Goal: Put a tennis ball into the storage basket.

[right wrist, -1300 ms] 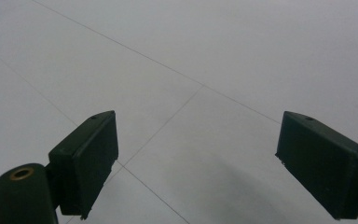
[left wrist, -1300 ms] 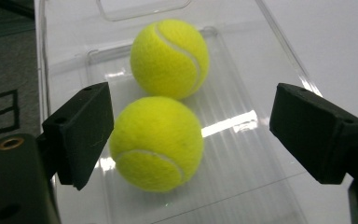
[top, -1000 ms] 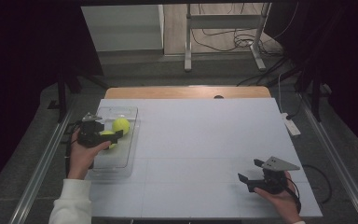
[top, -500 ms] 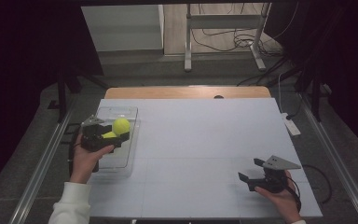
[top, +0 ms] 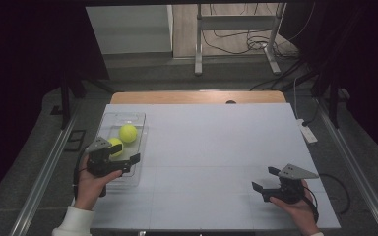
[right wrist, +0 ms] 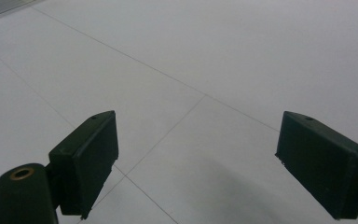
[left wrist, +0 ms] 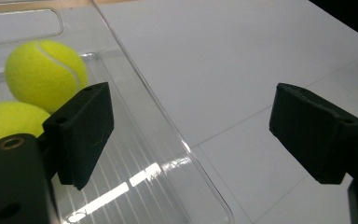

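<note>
A clear plastic bin (top: pixel 123 118) stands on the left of the white table. Two yellow tennis balls lie in it: one (top: pixel 128 132) in the open, the other (top: pixel 115 146) partly behind my left gripper (top: pixel 128 164). That gripper hovers open over the bin's near end. In the left gripper view both balls (left wrist: pixel 44 74) (left wrist: pixel 9 123) lie beyond the left jaw. The bin's side wall (left wrist: pixel 168 135) runs between the jaws of the left gripper (left wrist: pixel 191 135), untouched. My right gripper (top: pixel 265 179) stands open near the front right, with bare table between the jaws of the right gripper (right wrist: pixel 191 163).
A wooden strip (top: pixel 197 97) borders the table's far edge. A white power strip (top: pixel 307 132) lies off the right side. Metal stand legs (top: pixel 197 64) and cables are on the floor behind. Rails run along both sides of the table.
My left gripper has drawn back from the balls toward the table's near edge and a little right. Both balls stay in the bin. The right gripper has not moved.
</note>
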{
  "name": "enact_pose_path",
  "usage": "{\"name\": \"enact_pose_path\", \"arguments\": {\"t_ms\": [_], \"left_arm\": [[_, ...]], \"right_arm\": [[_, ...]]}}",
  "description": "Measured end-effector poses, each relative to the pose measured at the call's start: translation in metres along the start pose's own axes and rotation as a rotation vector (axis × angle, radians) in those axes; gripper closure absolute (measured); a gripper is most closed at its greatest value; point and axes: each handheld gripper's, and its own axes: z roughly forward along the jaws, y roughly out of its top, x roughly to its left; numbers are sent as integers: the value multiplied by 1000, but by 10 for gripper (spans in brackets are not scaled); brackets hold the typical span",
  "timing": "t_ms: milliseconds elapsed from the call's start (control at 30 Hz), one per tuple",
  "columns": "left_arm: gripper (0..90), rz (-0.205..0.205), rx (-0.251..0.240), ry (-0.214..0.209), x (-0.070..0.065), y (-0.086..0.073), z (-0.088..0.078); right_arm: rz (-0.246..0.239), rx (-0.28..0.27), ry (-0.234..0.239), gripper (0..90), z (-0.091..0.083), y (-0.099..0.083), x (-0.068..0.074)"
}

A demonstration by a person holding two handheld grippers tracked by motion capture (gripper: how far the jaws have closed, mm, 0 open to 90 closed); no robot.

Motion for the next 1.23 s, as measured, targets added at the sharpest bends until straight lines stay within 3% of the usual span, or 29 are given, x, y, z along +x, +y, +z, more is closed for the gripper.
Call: {"name": "enact_pose_path", "arguments": {"t_ms": [400, 633, 1233], "left_arm": [[145, 48, -20, -20, -17, -36, -11], [143, 75, -6, -31, -26, -50, -6], [135, 90, 2, -37, -28, -52, 1]], "right_arm": [[11, -19, -20, 130, -9, 0, -1], [15, -26, -30, 129, -12, 0, -3], [16, -31, -30, 128, -14, -2, -6]]}}
